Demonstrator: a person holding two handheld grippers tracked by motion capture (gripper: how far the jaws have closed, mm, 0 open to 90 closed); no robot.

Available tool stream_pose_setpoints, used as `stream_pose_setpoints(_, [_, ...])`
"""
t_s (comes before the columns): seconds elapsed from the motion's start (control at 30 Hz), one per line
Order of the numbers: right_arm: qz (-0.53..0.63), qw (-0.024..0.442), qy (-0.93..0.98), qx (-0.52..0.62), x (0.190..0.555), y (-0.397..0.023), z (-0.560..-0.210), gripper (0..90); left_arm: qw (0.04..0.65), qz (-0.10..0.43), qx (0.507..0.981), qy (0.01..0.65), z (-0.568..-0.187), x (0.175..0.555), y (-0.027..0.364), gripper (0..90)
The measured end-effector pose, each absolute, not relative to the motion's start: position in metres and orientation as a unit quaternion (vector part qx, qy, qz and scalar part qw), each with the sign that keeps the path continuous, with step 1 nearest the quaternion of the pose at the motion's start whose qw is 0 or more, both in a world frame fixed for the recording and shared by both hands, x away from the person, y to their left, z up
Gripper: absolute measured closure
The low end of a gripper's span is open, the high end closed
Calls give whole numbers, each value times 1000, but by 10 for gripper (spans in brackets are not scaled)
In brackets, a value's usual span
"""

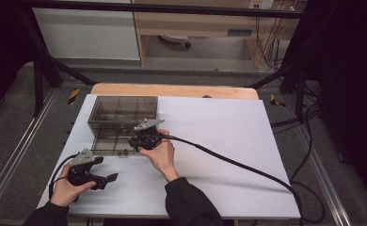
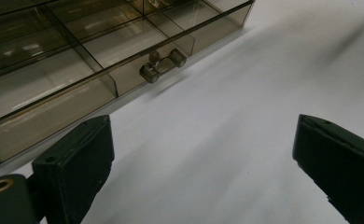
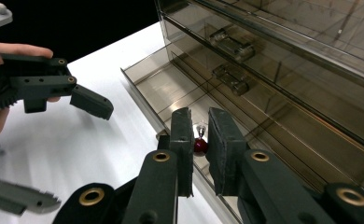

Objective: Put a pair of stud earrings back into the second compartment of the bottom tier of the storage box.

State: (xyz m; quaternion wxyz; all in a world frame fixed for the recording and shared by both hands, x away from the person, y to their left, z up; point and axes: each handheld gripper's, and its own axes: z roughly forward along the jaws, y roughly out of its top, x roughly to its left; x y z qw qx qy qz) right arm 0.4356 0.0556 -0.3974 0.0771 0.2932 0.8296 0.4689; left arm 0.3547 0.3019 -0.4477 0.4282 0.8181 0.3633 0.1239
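Right gripper view: right gripper (image 3: pixel 199 154) jaws nearly together over open bottom drawer (image 3: pixel 171 88), narrow gap, nothing clearly pinched; small red ball (image 3: pixel 199 145) with clear top sits in near compartment just past jaw tips. Probably light, hard, round, so prone to roll or squirt out; best pinched across widest part. Left gripper (image 1: pixel 107 179) spread wide, empty, over white table (image 1: pixel 219 136), near left of smoked plastic cabinet (image 1: pixel 123 110). Cabinet likely light, could slide if drawer handle (image 2: pixel 164 64) tugged.
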Motion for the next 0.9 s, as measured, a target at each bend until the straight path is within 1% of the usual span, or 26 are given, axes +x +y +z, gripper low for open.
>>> stream_pose_setpoints(0.37, [456,75,837,294,447,77,-414,809,429,124,818,364,-448,355,303,49])
stream_pose_setpoints(0.73, [440,75,839,310,460,84,-436,804,430,123,817,364,-448,355,303,49])
stream_pose_setpoints(0.8, [436,74,840,313,460,85,-438,793,429,123,817,365,-448,355,303,49])
stream_pose_setpoints(0.9, [440,80,839,311,460,83,-435,751,430,122,817,364,-449,355,303,49])
